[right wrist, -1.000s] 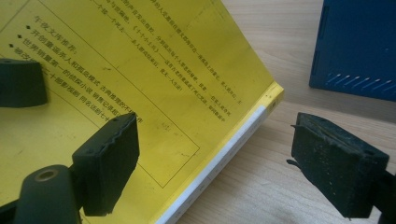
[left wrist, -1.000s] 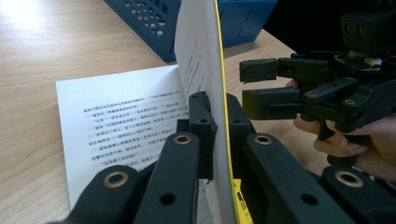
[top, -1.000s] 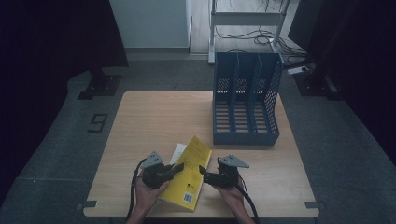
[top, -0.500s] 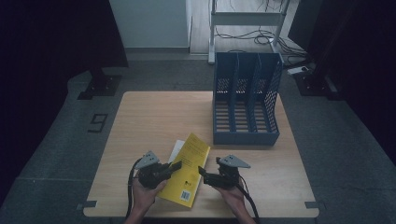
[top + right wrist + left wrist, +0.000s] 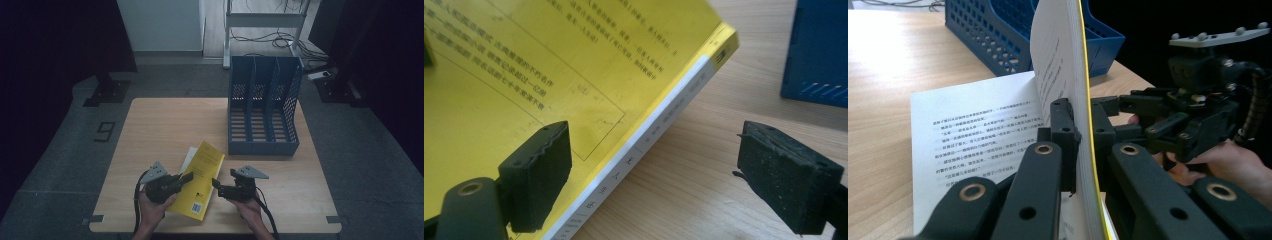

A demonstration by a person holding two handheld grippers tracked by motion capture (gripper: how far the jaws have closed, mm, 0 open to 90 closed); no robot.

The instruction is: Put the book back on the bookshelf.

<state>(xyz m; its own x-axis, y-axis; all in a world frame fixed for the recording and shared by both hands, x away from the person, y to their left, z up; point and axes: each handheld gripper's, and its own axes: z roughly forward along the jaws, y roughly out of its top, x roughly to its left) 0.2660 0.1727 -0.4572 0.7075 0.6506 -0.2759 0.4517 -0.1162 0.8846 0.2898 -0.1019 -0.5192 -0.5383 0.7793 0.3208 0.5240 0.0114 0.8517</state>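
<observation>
I am pinching the yellow book [image 5: 200, 182] with my left gripper [image 5: 186, 177], jaws squeezed tight on its lifted front cover and a few leaves. In the left gripper view that cover [image 5: 1083, 75] is standing nearly upright between my pads, with a printed white page [image 5: 973, 135] lying flat at about nine o'clock from it.

From above, the book is lying on the wooden table [image 5: 165, 125] near the front edge, angled so its far end is pointing toward one o'clock. The left gripper is coming at it from the nine o'clock side, touching the edge.

My right gripper [image 5: 216, 183] is sitting at the book's three o'clock side, jaws spread wide and gripping nothing. In the right gripper view one pad [image 5: 541, 172] is hovering in front of the yellow cover, the other pad [image 5: 786, 175] is standing over bare wood, and the white spine [image 5: 644, 140] is running between them.

The blue file rack [image 5: 263, 112] is standing on the table at about one o'clock from the book, well apart from it.
</observation>
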